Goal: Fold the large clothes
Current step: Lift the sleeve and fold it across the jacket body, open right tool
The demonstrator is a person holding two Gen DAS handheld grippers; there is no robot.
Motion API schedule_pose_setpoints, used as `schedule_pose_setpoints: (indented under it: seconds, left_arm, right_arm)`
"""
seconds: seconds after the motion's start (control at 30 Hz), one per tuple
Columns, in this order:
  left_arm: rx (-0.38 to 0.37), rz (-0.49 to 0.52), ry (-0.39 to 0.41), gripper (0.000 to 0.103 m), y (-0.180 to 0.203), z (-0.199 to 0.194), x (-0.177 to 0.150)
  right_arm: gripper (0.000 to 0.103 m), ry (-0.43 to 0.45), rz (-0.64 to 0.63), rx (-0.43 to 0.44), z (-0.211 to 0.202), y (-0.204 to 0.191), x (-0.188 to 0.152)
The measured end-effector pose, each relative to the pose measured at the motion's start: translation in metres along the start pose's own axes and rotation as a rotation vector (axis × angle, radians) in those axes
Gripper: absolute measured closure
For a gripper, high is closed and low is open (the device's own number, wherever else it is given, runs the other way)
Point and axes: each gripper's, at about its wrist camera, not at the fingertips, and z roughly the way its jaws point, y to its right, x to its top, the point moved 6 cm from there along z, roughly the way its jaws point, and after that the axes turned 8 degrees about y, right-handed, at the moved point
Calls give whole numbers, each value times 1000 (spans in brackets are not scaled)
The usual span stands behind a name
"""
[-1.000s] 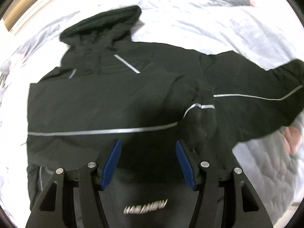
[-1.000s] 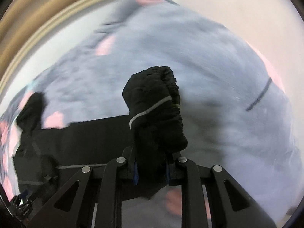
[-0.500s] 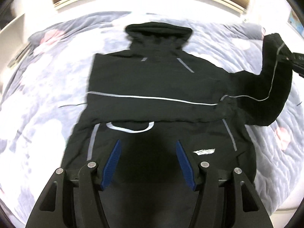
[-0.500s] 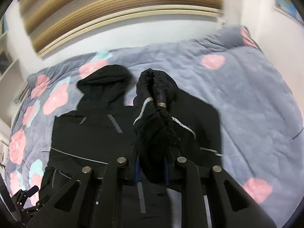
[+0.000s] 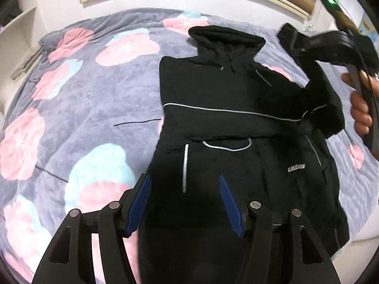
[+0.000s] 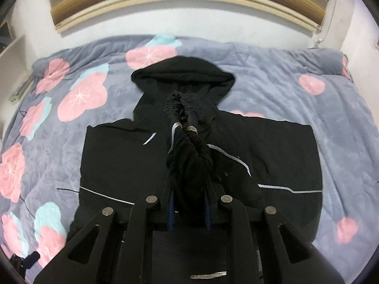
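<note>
A black hooded jacket [image 5: 236,161] with thin silver stripes lies flat on the bed, hood [image 5: 225,37] toward the wall. One sleeve [image 5: 225,118] is folded across its chest. My left gripper [image 5: 184,201] hovers open above the jacket's lower part, with nothing between its blue pads [image 5: 142,203]. My right gripper [image 6: 188,189] is shut on the bunched cuff of the other sleeve [image 6: 187,146] and holds it lifted over the chest, below the hood [image 6: 182,71]. In the left wrist view the right gripper [image 5: 350,45] shows at the upper right, held by a hand [image 5: 360,113].
The bed is covered by a grey-blue quilt [image 5: 90,99] with pink and teal flowers. A white wall with a wooden trim [image 6: 184,21] runs behind the bed. A white shelf [image 5: 16,35] stands at the left. The bed's edge [image 5: 360,239] falls away at the lower right.
My right gripper has swung the held sleeve from out at the jacket's side to over its chest. My left gripper has drawn away from the jacket, so more of the bed shows.
</note>
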Motion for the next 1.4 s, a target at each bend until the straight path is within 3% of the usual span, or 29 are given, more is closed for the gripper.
schedule_pose_setpoints:
  seconds: [0.2,0.37,0.47,0.53,0.6,0.7,0.77,0.93,1.07,1.2,1.3,1.4]
  left_arm:
    - [-20,15,-20,41,-26,24,12]
    - [-9,-103,-37,41,-48,46,18]
    - [-2,-127,-84,41,-52,65,13]
    - [20,-118,-105,41,-52,74,10]
    - [28,-132,-126,41,-54,85,9]
    - [31,-155,-150,41,-55,100,9]
    - [38,-157,-152,41,-53,107,14]
    - [-16,-170,-104,41,-44,118,43]
    - [-120,-158,-60,41,-29,131,78]
    - [-300,-151,-79,41,-2,161,107]
    - [-386,-166,-108,41,16,185,121]
    - [-439,-171,-165,41,35,214,130]
  right_arm:
    - [81,-66,-66,58,36,-59,-9]
    - [77,-177,-170,103,91,-108,-35]
    - [69,-242,-187,123,124,-123,-55]
    - [52,-299,-182,166,145,-130,-70]
    - [43,-317,-183,188,157,-133,-80]
    - [35,-302,-217,224,156,-136,-84]
    - [36,-290,-232,278,144,-133,-82]
    - [36,-163,-147,319,84,-67,-63]
    - [36,-105,-42,195,64,19,-64]
    - [36,-146,94,73,74,99,-76]
    - [36,-173,198,57,78,133,-89]
    - [36,-175,219,36,78,148,-100]
